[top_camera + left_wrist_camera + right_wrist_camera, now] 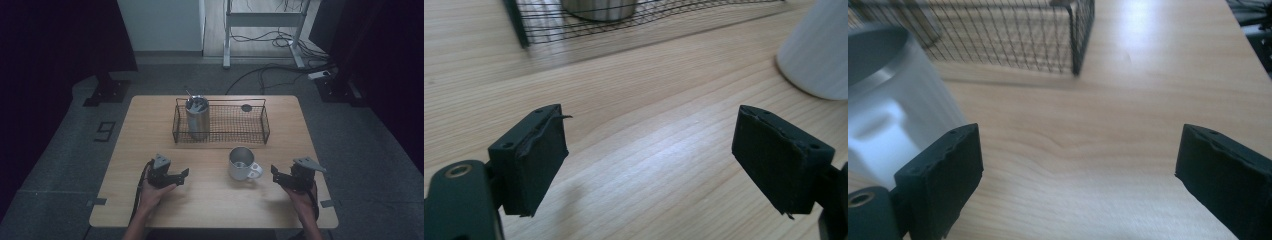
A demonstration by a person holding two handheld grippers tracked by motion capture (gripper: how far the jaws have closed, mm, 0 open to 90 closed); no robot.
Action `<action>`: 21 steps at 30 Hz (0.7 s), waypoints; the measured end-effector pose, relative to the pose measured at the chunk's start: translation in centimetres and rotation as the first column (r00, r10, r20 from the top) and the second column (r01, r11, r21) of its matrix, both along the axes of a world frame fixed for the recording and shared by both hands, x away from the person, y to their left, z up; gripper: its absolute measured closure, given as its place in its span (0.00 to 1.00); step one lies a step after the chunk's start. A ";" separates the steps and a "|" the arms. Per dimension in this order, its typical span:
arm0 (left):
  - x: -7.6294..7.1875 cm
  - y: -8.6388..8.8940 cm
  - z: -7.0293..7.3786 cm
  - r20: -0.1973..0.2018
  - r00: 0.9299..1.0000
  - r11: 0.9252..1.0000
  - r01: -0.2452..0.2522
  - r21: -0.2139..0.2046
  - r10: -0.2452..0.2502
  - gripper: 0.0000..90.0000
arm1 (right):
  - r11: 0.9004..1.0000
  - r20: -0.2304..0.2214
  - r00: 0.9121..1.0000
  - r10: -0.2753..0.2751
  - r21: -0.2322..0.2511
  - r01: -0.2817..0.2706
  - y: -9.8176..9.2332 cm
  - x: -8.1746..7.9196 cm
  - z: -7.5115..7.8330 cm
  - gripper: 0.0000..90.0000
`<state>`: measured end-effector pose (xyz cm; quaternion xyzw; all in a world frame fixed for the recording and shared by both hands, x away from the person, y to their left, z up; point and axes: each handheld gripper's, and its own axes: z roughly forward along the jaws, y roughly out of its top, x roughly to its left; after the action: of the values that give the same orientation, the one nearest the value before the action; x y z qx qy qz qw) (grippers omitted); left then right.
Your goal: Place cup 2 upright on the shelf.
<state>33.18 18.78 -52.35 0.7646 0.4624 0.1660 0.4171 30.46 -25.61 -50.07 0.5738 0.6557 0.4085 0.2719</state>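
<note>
A white mug (242,162) stands on the wooden table (145,135), handle turned toward the right gripper. In the high view my left gripper (185,175) rests low at the mug's left, well apart from it, jaws open and empty. My right gripper (274,173) hovers just right of the handle, open and empty. The left gripper view has its gripper (649,160) wide over bare wood, with the mug (819,50) at the far right. In the right gripper view the mug (888,100) sits close behind the left jaw of that gripper (1078,175).
A black wire basket (220,136) stands at the back middle of the table, holding a steel tumbler (197,117) with utensils and a small dark round object (246,108). The basket (624,25) (998,35) lies ahead of both grippers. Cables lie on the floor beyond the table.
</note>
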 end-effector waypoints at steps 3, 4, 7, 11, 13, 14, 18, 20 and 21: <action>0.1 -0.1 0.1 -0.001 1.000 1.000 0.007 -0.009 -0.007 0.16 | 1.000 0.027 0.999 0.018 -0.006 -0.018 0.7 0.0 1.0 0.05; 0.1 0.0 0.1 0.001 1.000 1.000 0.008 -0.012 -0.008 0.16 | 1.000 0.035 0.999 0.025 -0.008 -0.024 1.0 0.1 1.3 0.05; 0.2 0.1 0.3 -0.001 1.000 1.000 0.010 -0.026 -0.010 0.16 | 0.999 0.049 0.997 0.052 -0.019 -0.051 1.8 0.3 1.8 0.05; 0.3 0.1 0.2 -0.007 1.000 1.000 0.008 -0.030 -0.008 0.16 | 0.996 0.057 0.994 0.090 -0.007 -0.090 2.6 0.7 2.1 0.05; 0.4 0.1 0.2 -0.008 1.000 0.999 0.013 -0.030 -0.013 0.16 | 0.994 0.060 0.992 0.109 -0.005 -0.109 2.9 0.7 2.3 0.05; 0.4 0.0 0.2 -0.010 1.000 0.999 0.014 -0.029 -0.015 0.16 | 0.993 0.063 0.991 0.120 -0.003 -0.120 3.1 0.7 2.4 0.05; 0.4 -0.2 0.1 -0.013 1.000 0.999 0.022 -0.030 -0.023 0.16 | 0.987 0.074 0.985 0.159 0.015 -0.160 3.8 0.6 2.8 0.05; 0.4 -0.3 0.1 -0.012 1.000 0.999 0.024 -0.031 -0.024 0.16 | 0.984 0.078 0.981 0.178 0.019 -0.180 4.3 0.6 3.0 0.04; 0.3 -0.3 0.1 -0.014 1.000 0.999 0.026 -0.030 -0.026 0.16 | 0.982 0.078 0.979 0.186 0.022 -0.188 4.5 0.6 3.1 0.04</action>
<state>33.50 18.47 -52.23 0.7655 0.4578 0.1483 0.4272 31.03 -21.09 -46.94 0.4976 0.6899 0.4633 0.2485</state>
